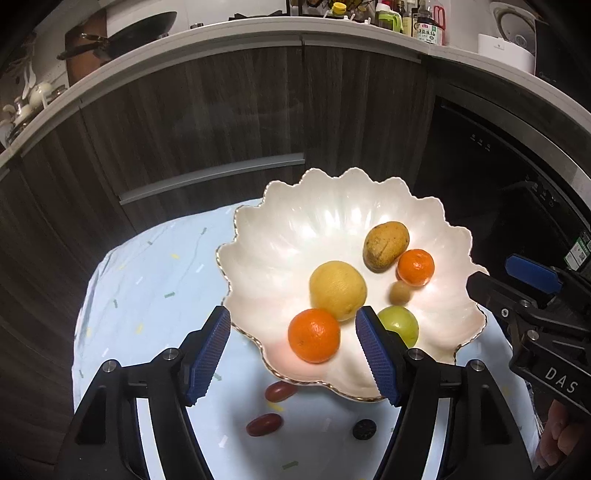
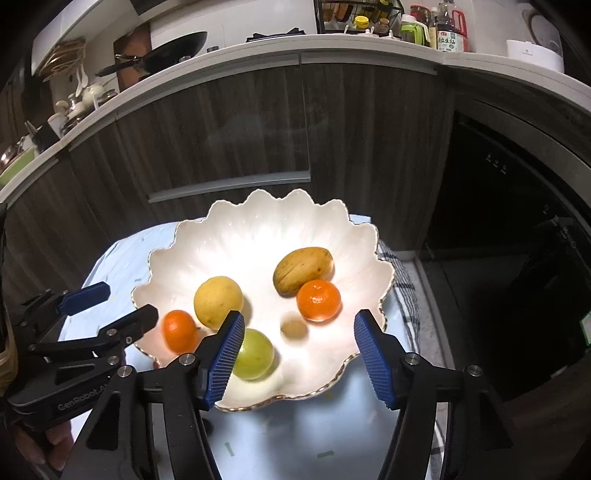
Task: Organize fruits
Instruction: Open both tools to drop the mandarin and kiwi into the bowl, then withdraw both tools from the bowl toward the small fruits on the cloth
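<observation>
Kitchen table under pale cloth (image 1: 155,295): scalloped bowl (image 1: 295,221) holds six fruits. Left gripper (image 1: 291,350) and right gripper (image 2: 299,354) hover released, empty. Near orange (image 1: 314,335) looks firm, light, roll-prone; best pinched across its middle.

Home kitchen: curved pale countertop (image 2: 258,51) over dark wood-grain cabinet doors (image 2: 221,140), black long-handled wok (image 2: 166,51), sauce bottles (image 2: 448,31), white rice cooker (image 1: 511,33), all beyond the jaws.

Fruits (image 1: 338,290) in bowl (image 1: 295,221), dates (image 1: 264,424) in frt.
</observation>
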Motion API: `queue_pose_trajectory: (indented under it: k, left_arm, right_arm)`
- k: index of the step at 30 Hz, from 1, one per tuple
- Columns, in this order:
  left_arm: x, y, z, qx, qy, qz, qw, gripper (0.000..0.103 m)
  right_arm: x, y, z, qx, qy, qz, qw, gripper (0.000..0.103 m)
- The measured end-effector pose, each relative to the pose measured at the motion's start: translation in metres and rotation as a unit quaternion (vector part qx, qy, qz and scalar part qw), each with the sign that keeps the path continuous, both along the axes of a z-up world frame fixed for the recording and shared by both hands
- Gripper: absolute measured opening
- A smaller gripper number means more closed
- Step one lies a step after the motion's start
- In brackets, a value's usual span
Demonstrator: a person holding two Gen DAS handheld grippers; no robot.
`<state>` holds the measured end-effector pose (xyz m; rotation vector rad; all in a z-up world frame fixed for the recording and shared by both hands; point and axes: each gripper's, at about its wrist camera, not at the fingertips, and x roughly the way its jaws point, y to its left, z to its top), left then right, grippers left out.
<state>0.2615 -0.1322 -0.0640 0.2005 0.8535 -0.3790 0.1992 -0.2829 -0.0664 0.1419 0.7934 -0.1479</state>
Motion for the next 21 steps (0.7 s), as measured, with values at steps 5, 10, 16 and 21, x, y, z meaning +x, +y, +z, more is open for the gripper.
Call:
queue_pose_trajectory:
  k: [5,10,16,21]
  left_arm:
    - [-0.003,0.005,0.005,0.003,-0.01,0.012,0.9999,0.086]
    - [-0.009,0.011,0.011,0.001,-0.015,0.018,0.9997,0.088]
    - [-0.021,0.022,0.023,-0.002,-0.028,0.025,0.9993,0.091]
    - [-0.032,0.032,0.03,-0.005,-0.037,0.031,0.9988,0.092]
  right_arm:
    - [-0.009,0.0,0.008,-0.014,-0.015,-0.014,1.0,0.088]
    - [-0.014,0.004,0.014,-0.018,-0.016,-0.013,1.0,0.088]
    - [-0.022,0.011,0.022,-0.023,-0.023,-0.012,0.999,0.088]
    - [-0.033,0.019,0.028,-0.027,-0.029,-0.01,0.999,0.088]
